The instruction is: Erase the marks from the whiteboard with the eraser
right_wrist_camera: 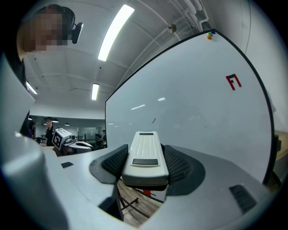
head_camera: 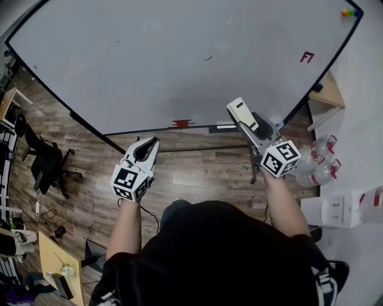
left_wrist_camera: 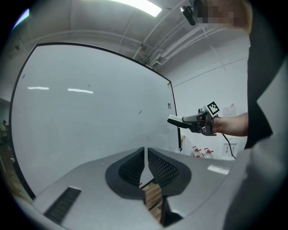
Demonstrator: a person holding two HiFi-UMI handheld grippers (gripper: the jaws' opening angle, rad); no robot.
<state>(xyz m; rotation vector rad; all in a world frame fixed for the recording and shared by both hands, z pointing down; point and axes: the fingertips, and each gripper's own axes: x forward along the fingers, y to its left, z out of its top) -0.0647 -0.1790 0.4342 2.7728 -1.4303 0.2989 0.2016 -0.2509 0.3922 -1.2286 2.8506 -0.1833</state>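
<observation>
Right now the right gripper [head_camera: 251, 124] has its jaws pinching the white eraser [head_camera: 240, 109] by its sides, long end sticking out toward the whiteboard [head_camera: 179, 60]. The eraser sits at the whiteboard's lower right part, close to the bottom frame; can't tell if it touches the whiteboard. Right gripper view: eraser [right_wrist_camera: 144, 155] is wedged between both ribbed pads, dark strip on its top face, whiteboard filling the background.

The left gripper [head_camera: 151, 145] is below the whiteboard's bottom edge, over the wood floor [head_camera: 191, 173], well apart from the eraser. Its jaws are pressed almost together with only a thin slit and nothing between them, seen in the left gripper view [left_wrist_camera: 146, 161].

Marks on the whiteboard: a short black stroke [head_camera: 207, 58] near the middle and a red F-like mark [head_camera: 306, 57] toward the right edge. A small red thing [head_camera: 182, 124] lies at the bottom frame, type unclear. Coloured magnets [head_camera: 349, 12] sit in the top right corner. Rest of the whiteboard looks mostly clean, faint smudges only.

An office chair [head_camera: 45, 161] stands off the whiteboard's left end, and water bottles [head_camera: 320, 158] stand on the floor past its right end.
</observation>
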